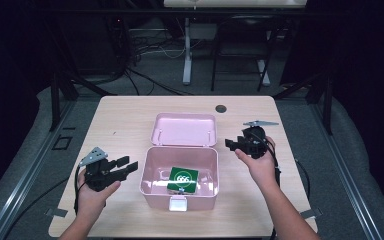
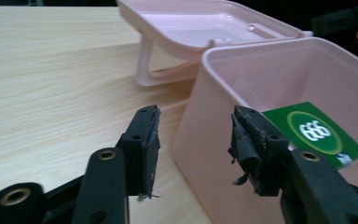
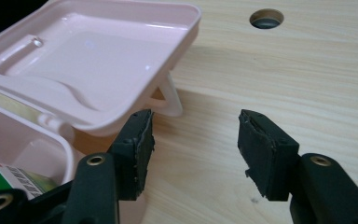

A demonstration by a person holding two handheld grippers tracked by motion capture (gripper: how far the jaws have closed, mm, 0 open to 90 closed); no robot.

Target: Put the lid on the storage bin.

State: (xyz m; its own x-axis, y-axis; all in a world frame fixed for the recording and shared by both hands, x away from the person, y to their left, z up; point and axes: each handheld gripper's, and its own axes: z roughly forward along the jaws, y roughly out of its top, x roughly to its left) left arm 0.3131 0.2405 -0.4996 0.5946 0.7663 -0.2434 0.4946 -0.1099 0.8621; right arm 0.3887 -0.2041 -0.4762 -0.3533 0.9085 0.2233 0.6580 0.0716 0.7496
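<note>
With the green packet (image 1: 182, 179) inside the open pink plastic box (image 1: 152, 187) at the table's middle, both grippers, left (image 1: 128, 165) and right (image 1: 231, 144), flank it with jaws spread and empty; closing the laid-back lid (image 1: 184, 129) seems next.

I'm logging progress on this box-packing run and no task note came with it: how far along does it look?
Looks done: the green 666 pack already lies inside the pink box. In hand: nothing; the left gripper and right gripper are both open, one on each side of the box. Probably left: the lid is swung fully back on the table, so closing it, if that is the goal.
</note>
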